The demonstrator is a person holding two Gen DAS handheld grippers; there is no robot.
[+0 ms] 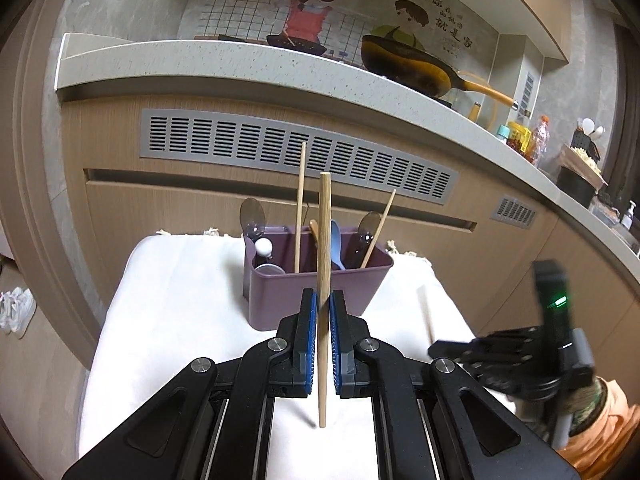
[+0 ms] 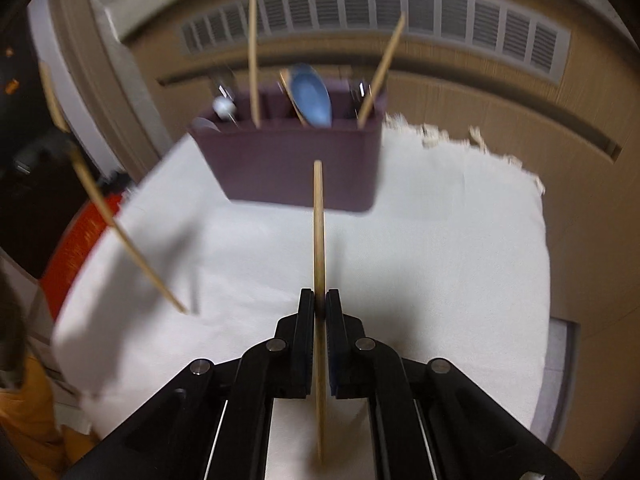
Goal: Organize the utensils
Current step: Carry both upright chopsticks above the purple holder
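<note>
A purple utensil caddy (image 1: 316,284) stands on a white cloth (image 1: 180,300); it holds two wooden chopsticks, a blue spoon (image 1: 335,244) and clear spoons. My left gripper (image 1: 323,312) is shut on a wooden chopstick (image 1: 324,240), held upright just in front of the caddy. My right gripper (image 2: 319,308) is shut on another wooden chopstick (image 2: 319,220), upright, a little short of the caddy (image 2: 296,164). The left gripper's chopstick (image 2: 120,232) shows at the left of the blurred right wrist view. The right gripper's body (image 1: 520,352) shows at the right of the left wrist view.
A kitchen counter (image 1: 280,68) with a frying pan (image 1: 416,68), bottles and boxes runs behind. A wooden cabinet front with a grey vent (image 1: 296,152) stands behind the cloth. White shoes (image 1: 16,312) lie on the floor at left.
</note>
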